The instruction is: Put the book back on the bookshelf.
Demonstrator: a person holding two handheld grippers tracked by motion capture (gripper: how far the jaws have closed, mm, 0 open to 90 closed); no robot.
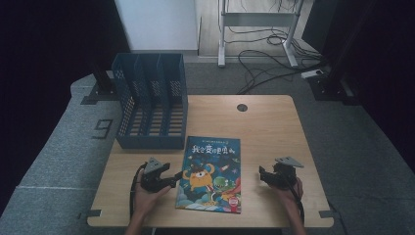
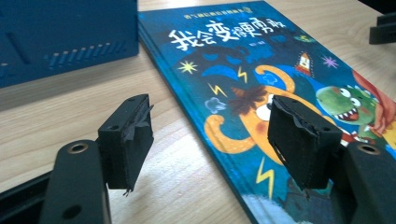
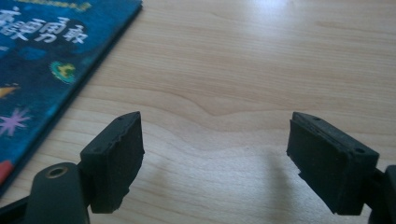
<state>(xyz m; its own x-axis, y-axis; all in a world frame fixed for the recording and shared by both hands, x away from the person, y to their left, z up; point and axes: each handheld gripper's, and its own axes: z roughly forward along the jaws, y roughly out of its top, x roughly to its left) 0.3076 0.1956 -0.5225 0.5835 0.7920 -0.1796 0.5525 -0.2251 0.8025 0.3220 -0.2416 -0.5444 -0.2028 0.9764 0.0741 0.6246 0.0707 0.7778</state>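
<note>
Blue picture book w/ orange monster cover (image 1: 211,175) lies flat on the light wooden bench (image 1: 264,127), near front edge, between both grippers. Left gripper (image 2: 210,140) sits at book's left edge, fingers (image 2: 128,140) spread wide, gripping nothing, one over bare wood, other over the cover. Right gripper (image 3: 215,158) stands apart to book's right, fingers open over bare wood. Dark blue plastic file rack (image 1: 150,100) stands behind book, at bench's back left
</note>
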